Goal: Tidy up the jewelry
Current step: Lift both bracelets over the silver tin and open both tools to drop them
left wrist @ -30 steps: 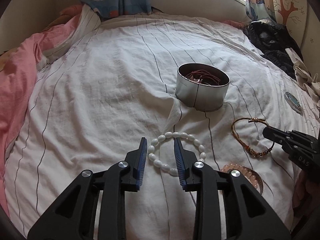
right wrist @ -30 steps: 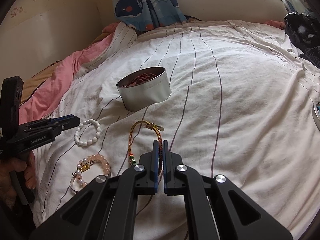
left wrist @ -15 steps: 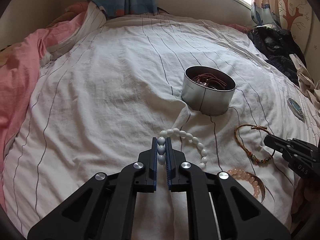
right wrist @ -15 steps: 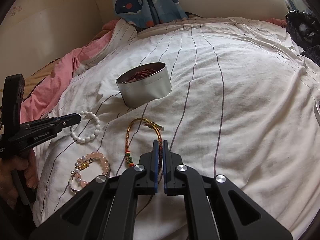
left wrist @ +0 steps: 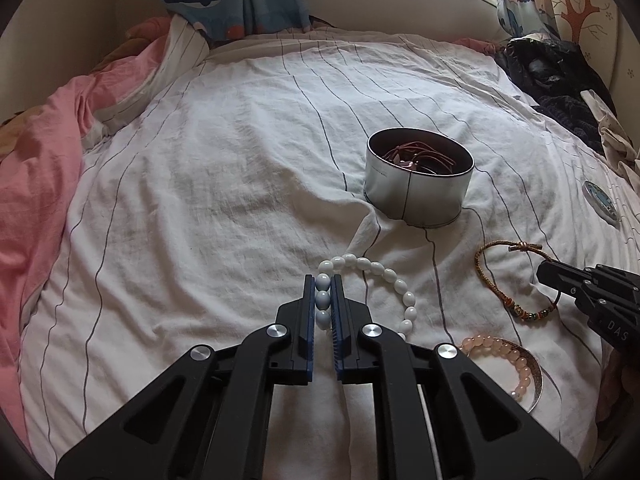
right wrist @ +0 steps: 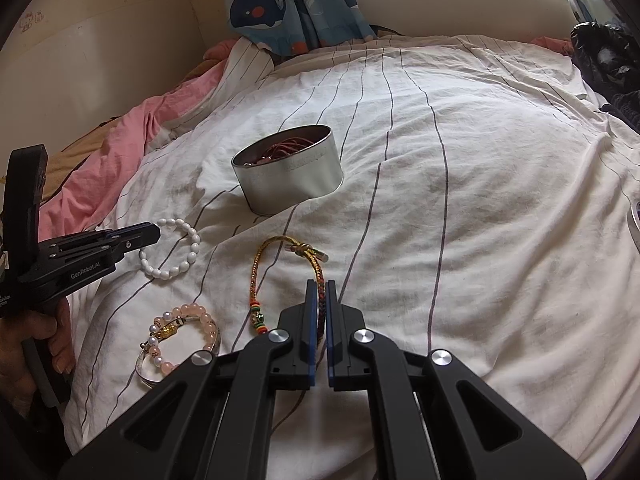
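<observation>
My left gripper [left wrist: 323, 280] is shut on the white bead bracelet [left wrist: 384, 273], which lies on the striped sheet; it also shows in the right wrist view [right wrist: 176, 270]. My right gripper [right wrist: 320, 283] is shut on the braided gold cord bracelet [right wrist: 256, 268], seen in the left wrist view [left wrist: 486, 276] too. A round silver tin [left wrist: 416, 196] holding red cords stands beyond both bracelets, also in the right wrist view [right wrist: 290, 184]. A pink bead bracelet [left wrist: 508, 354] lies on a silver bangle [right wrist: 182, 336] near me.
A pink blanket [left wrist: 36, 168] bunches along the left side. Dark clothes [left wrist: 556, 76] lie at the far right. A small round lid [left wrist: 600, 200] rests on the sheet at the right. A whale curtain [right wrist: 288, 4] hangs at the back.
My left gripper closed on the white bead bracelet a second ago and now holds it. The right gripper stays shut on the cord bracelet. Both views shifted slightly.
</observation>
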`<state>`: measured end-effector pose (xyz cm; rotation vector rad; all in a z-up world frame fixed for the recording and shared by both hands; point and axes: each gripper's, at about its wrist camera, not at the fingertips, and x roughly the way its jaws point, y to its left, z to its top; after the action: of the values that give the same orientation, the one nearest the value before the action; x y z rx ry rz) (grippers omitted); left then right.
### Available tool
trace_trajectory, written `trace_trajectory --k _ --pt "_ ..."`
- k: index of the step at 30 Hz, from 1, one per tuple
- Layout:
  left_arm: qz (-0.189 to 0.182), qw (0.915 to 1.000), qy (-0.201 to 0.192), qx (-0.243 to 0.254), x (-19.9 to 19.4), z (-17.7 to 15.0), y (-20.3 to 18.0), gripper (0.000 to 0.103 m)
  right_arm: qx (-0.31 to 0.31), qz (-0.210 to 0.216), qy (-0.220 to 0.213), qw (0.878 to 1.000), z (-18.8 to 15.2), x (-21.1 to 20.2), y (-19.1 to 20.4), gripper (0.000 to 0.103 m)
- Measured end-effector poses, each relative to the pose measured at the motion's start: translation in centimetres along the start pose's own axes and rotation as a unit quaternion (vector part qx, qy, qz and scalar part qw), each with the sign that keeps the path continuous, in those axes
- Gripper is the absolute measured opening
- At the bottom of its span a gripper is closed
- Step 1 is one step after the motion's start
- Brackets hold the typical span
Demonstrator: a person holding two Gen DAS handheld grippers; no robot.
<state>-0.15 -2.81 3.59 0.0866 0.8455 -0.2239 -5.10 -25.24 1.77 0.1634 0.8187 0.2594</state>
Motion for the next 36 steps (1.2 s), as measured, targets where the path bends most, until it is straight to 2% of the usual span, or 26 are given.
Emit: trace_trajectory --k 8,12,21,23,24,26,27,28,30,32,33,34,36 --pt "0.001 0.9999 -0.007 0.013 -0.5 0.1 -0.6 0.007 0.002 0.005 -0.008 1.0 0.0 -0.3 -0.2 0.004" --pt "-0.037 0.9991 -0.022 0.006 -1.7 1.2 -0.8 0.007 0.003 0.021 -0.031 0.999 0.9 -1.1 0.1 0.004" --pt "-0.106 0.9902 -0.089 0.02 -5.4 8.0 -3.2 0.007 0.009 0.05 -0.09 0.995 5.6 -3.2 -0.4 0.004" --pt "-0.119 0.9878 -0.098 0.022 -5.6 9.5 -4.0 0.007 0.013 0.058 -0.082 0.995 6.4 -3.1 -0.8 0.004" --pt "-0.124 0.9869 -0.101 0.024 -5.6 10.1 -4.3 0.007 0.01 0.059 -0.063 0.996 6.7 -2.7 -0.9 0.004" --pt "-0.131 0.9856 -0.104 0.027 -5.5 11.0 -5.0 0.007 -0.003 0.053 -0.028 0.998 6.4 -2.0 -0.8 0.012" --pt "-0.137 0.985 -0.102 0.026 -5.3 11.4 -5.3 0.007 -0.01 0.048 -0.014 0.999 6.0 -1.7 -0.7 0.035" --pt "-0.14 0.9847 -0.1 0.025 -4.9 11.8 -5.6 0.007 -0.016 0.032 -0.005 0.999 5.5 -1.5 -0.7 0.052" --pt "-0.152 0.9835 -0.096 0.024 -4.0 12.3 -6.2 0.007 -0.036 0.004 0.03 0.999 4.5 -0.2 -0.3 0.052" --pt "-0.165 0.9824 -0.085 0.015 -2.3 12.6 -6.7 0.007 -0.045 -0.017 0.065 0.997 3.5 1.4 -0.2 0.05" --pt "-0.17 0.9822 -0.079 0.009 -1.2 12.7 -6.8 0.007 -0.053 -0.029 0.082 0.995 2.9 2.2 -0.3 0.034" --pt "-0.173 0.9825 -0.069 0.002 0.1 12.8 -6.8 0.007 -0.06 -0.037 0.096 0.993 2.5 2.8 -0.2 0.006" --pt "-0.162 0.9863 -0.034 0.0 3.0 12.7 -6.8 0.008 -0.061 -0.031 0.098 0.993 2.2 2.9 -0.3 0.004"
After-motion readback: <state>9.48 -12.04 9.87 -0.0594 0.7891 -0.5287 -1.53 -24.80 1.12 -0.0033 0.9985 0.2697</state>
